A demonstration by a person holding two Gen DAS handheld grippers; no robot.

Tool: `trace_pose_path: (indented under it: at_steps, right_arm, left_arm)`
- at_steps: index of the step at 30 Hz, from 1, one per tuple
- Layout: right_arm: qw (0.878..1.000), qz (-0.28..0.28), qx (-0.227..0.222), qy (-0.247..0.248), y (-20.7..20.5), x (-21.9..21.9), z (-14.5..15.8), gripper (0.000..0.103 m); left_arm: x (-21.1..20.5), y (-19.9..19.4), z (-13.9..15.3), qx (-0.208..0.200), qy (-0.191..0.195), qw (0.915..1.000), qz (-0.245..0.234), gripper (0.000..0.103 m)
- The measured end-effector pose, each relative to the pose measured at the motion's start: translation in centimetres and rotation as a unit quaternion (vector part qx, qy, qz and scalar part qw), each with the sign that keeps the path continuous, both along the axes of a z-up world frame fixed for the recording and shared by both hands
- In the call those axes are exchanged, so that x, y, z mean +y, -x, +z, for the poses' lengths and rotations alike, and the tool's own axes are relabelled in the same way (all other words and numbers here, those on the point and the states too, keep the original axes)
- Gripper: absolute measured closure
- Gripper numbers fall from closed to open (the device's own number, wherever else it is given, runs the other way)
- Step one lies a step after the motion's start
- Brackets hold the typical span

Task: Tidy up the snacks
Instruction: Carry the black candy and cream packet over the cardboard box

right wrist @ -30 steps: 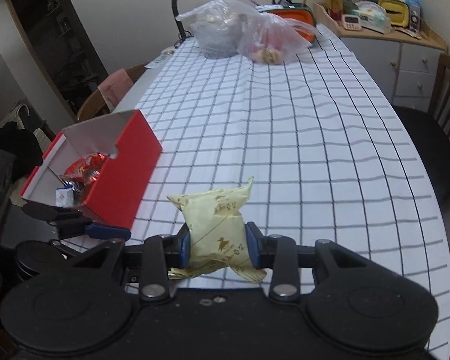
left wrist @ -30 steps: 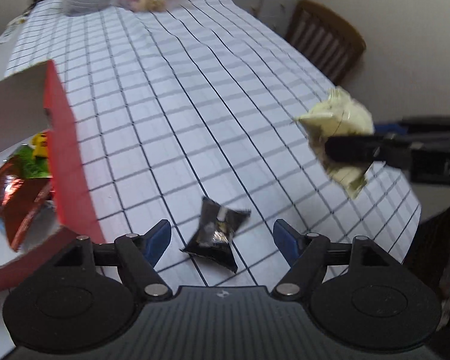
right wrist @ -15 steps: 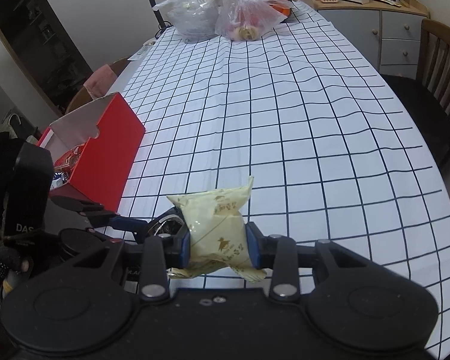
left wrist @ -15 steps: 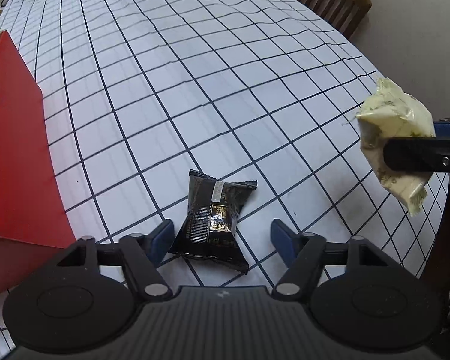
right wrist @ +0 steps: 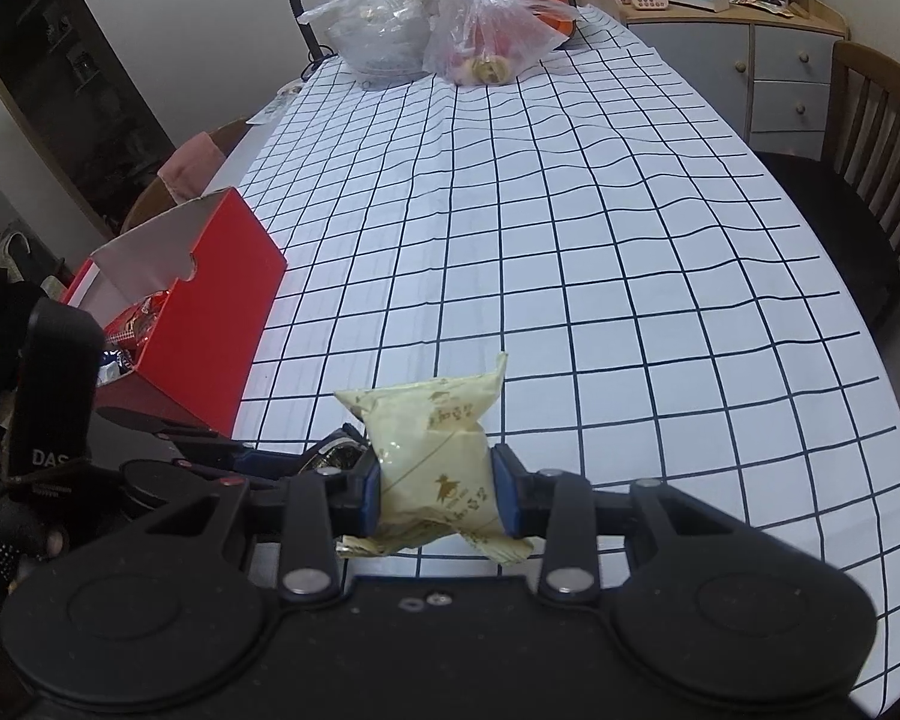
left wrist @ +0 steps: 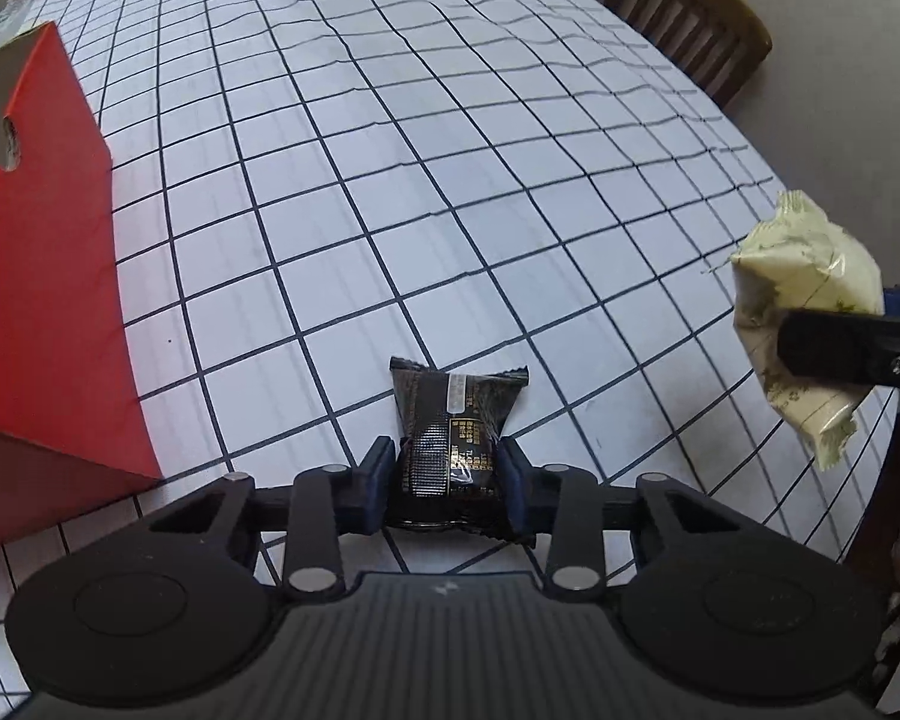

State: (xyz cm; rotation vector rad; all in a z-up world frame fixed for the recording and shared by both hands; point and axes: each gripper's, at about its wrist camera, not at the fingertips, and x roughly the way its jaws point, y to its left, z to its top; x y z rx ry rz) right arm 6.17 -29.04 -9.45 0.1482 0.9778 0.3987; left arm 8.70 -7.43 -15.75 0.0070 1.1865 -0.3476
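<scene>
Black foil snack packet (left wrist: 450,438) now sits between the pads of the left gripper (left wrist: 447,477), low centre of the left wrist view. A second ago the jaws stood wide on either side of it, with clear gaps; they have just been closing, and both blue pads now press on the packet's sides. The packet's upper end lies on the checked tablecloth (left wrist: 450,180), so judged: gripped but not yet lifted.

Right gripper (right wrist: 437,495) unchanged: pinched on the pale yellow snack packet (right wrist: 429,456), held off the cloth, lower centre of its view. Same packet shows at the right edge of the left view.

Red box (right wrist: 222,294) stands at the left of both views, open-topped, with red wrappers already inside.

Reading: both tools now carry one snack each. Next move is probably a lift and carry leftward to the box. Risk: slick foil could slip in a side pinch.
</scene>
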Motion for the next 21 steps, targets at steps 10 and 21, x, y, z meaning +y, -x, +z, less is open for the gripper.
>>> trace_pose_path:
  at_steps: [10,21]
  right_arm:
    - [1.0,0.014,-0.021,0.008,0.0,1.8,2.1,0.069]
    - [0.997,0.06,-0.055,0.003,-0.9,6.6,5.0,0.069]
  left_arm:
    - [3.4,1.7,5.8,-0.05,0.051,0.9964,0.045,0.068]
    - [8.4,2.9,11.3,-0.119,0.045,0.9873,0.095,0.068]
